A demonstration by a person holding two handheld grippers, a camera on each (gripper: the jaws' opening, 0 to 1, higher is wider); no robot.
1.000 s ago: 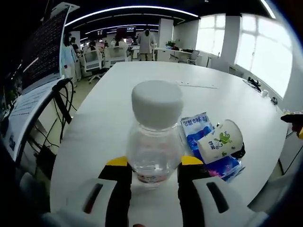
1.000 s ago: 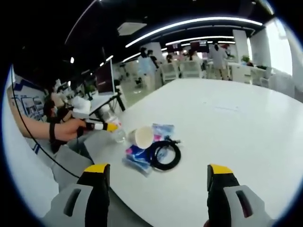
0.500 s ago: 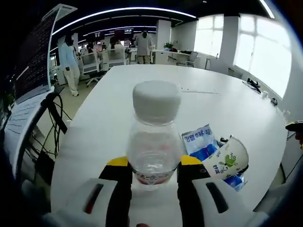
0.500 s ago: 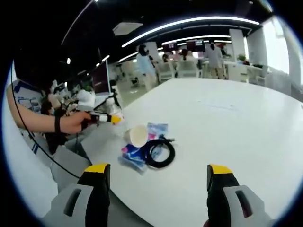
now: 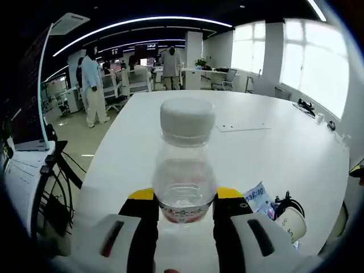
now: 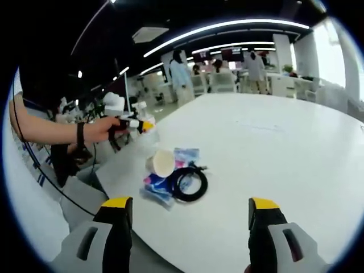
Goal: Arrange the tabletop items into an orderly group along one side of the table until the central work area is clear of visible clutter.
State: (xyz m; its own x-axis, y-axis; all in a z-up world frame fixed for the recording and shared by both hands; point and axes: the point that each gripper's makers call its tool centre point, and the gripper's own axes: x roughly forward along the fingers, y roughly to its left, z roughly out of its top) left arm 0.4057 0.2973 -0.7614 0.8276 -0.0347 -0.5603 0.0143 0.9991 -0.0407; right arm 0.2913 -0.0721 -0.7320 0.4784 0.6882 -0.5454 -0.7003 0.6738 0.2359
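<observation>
Left gripper view has our left gripper (image 5: 182,200) with fingers pinching the clear bottle (image 5: 185,165) above the tabletop (image 5: 256,148), our right gripper (image 6: 190,219) spread empty, so next we judge a set-down beside the paper cup (image 6: 163,163).

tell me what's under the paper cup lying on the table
The paper cup lies on its side across blue packets, beside a coiled black cable that overlaps them too. How many packets are stacked, and whatever lies beneath them on the white table, is covered.
</observation>
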